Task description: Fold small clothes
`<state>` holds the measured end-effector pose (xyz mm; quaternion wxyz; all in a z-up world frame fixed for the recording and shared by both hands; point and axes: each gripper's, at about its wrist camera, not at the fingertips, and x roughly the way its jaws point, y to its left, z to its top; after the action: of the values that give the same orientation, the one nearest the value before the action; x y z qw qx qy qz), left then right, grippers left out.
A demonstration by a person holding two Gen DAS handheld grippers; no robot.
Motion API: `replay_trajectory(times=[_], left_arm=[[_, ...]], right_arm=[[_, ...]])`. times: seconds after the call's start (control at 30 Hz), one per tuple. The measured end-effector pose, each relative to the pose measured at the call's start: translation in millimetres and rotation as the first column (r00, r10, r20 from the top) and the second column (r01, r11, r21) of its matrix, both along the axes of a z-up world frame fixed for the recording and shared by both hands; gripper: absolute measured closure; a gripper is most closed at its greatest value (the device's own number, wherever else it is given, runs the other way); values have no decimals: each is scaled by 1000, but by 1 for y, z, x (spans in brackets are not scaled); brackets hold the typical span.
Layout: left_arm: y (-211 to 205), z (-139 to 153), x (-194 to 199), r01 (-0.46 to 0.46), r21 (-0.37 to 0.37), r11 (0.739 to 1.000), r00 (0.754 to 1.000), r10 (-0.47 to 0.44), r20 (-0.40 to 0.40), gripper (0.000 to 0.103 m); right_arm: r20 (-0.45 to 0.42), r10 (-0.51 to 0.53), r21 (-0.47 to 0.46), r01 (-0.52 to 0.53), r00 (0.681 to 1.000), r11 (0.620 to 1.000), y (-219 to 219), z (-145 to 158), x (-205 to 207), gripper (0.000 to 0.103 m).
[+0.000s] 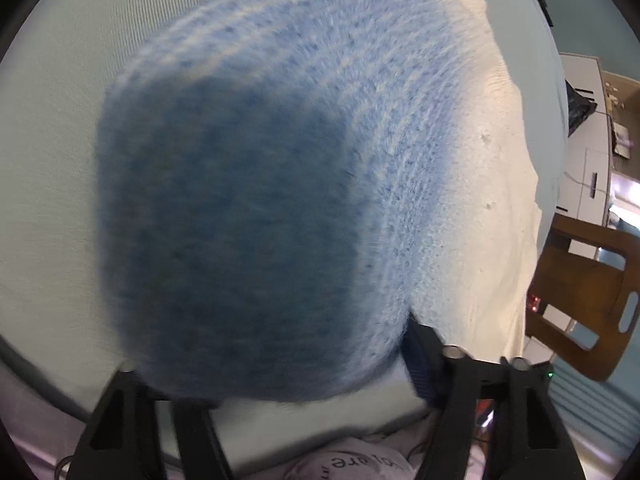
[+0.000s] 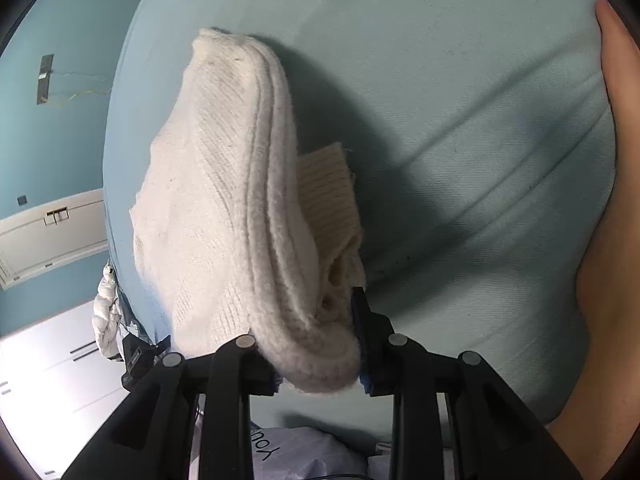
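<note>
A pale blue-green cloth surface (image 2: 460,128) fills most of both views, creased toward three o'clock in the right wrist view, where a bare forearm (image 2: 608,240) is cut off by the lens edge. In the left wrist view a fuzzy blue knit garment (image 1: 248,200) takes up the centre, blurred and dark in its near part, so its outline and any fold are hard to make out; a cream knit (image 1: 492,184) joins it toward two o'clock, but whether the two are one piece cannot be told. The left gripper (image 1: 280,372) sits at six o'clock with the blue knit bulging between its fingers; the cloth hides the pads, so whether they press on it cannot be told. In the right wrist view the cream knit garment (image 2: 240,208) hangs in bunched layers from eleven o'clock down to six, lifted off the surface, a ribbed edge (image 2: 328,196) peeking out behind it. The right gripper (image 2: 320,364) is clenched on its lowest thick roll. A wooden chair (image 1: 592,288) shows at four o'clock in the left view, partly cropped. White cupboards (image 2: 48,232) at nine o'clock are distorted.
</note>
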<state>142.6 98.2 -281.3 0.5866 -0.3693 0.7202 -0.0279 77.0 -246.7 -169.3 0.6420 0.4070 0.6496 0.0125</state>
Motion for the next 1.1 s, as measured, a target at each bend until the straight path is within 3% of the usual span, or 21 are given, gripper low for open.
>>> replay_trajectory(times=[0.03,0.13,0.3,0.4,0.57,0.77,0.9,1.0,1.07,1.1], left_arm=[[0,4,0,8,3,1000,1000,-8,11,55],[1,24,3,30,-13,999,997,-29,72,66],[3,64,-5,26,-34,999,983,-19,185,71],[12,82,-17,-12,-38,999,979,19,203,72],[18,105,-56,-30,-46,998,987,37,158,73],[15,114,-80,-72,-62,995,996,75,54,73],[14,139,-11,-125,-70,990,983,133,128,73],[13,133,70,-207,-92,974,964,219,149,68],[11,125,111,-261,-111,959,945,278,172,51],[11,126,133,-292,-126,948,922,314,226,28]], right_arm=[[9,6,-5,-6,1000,1000,1,2,1,80],[40,25,-17,-25,999,1000,-5,7,1,80],[105,9,-10,-8,994,1000,-7,9,-14,81],[190,-59,23,56,980,998,-13,38,-28,83],[251,-53,37,45,967,998,-6,70,-64,84],[214,-97,81,81,972,993,-9,84,-104,85],[189,-148,125,126,971,984,-16,93,-92,85],[231,-143,90,125,962,988,-16,102,-38,87],[239,-201,72,189,950,979,-31,102,8,87],[217,-233,87,219,948,972,-38,95,30,84]])
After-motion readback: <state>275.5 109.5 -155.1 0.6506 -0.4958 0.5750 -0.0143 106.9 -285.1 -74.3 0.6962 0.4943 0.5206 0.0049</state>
